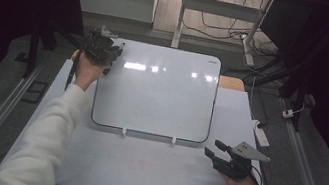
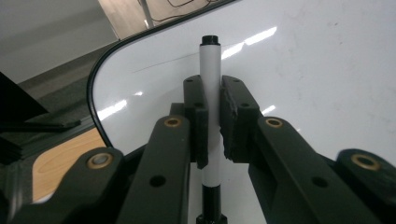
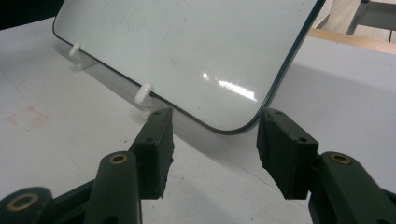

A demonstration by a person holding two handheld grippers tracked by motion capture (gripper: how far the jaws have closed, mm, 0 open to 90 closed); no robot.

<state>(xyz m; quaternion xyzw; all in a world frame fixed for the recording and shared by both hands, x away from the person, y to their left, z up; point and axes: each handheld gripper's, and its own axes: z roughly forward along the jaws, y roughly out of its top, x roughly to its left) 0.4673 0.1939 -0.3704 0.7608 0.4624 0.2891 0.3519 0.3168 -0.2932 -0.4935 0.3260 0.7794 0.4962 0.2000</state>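
White-barrelled marker (image 2: 208, 93) sits clamped in my left gripper (image 2: 212, 112) at the whiteboard's (image 1: 157, 91) top-left corner, right gripper (image 3: 215, 149) open near the bottom-right corner; hard pressure could tip the propped board.

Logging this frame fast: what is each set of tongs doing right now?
Left tongs: shut on the white marker, at the whiteboard.
Right tongs: open, holding nothing, near the whiteboard's lower corner.
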